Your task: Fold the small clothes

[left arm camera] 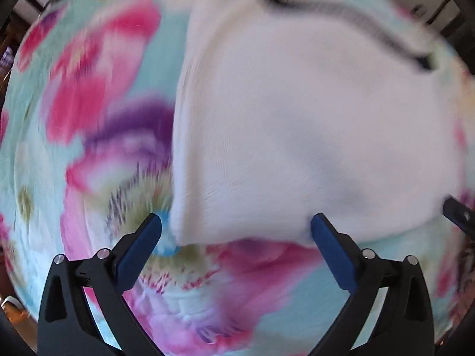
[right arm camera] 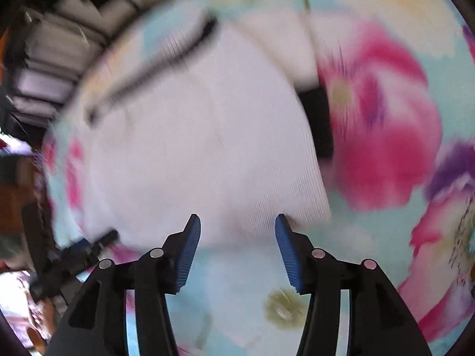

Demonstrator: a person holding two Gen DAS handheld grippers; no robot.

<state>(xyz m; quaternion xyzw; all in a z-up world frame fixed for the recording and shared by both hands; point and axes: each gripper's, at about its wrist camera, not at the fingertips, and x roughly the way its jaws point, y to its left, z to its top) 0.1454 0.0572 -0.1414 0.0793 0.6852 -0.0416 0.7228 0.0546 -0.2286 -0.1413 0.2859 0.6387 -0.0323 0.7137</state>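
On a floral bedsheet of pink, purple and aqua: a white ribbed garment with black trim, spread flat, side already turned in to a straight edge, probably mid-fold. Left gripper spread wide and holding nothing, poised just over the near hem, one blue pad off the cloth's corner and the other at its lower edge, apparently lined up to pinch that hem. Right gripper parted about halfway, likewise empty, aimed at the hem's other end, black cuff beyond it. Heavy motion blur in both views; contact with the fabric uncertain.
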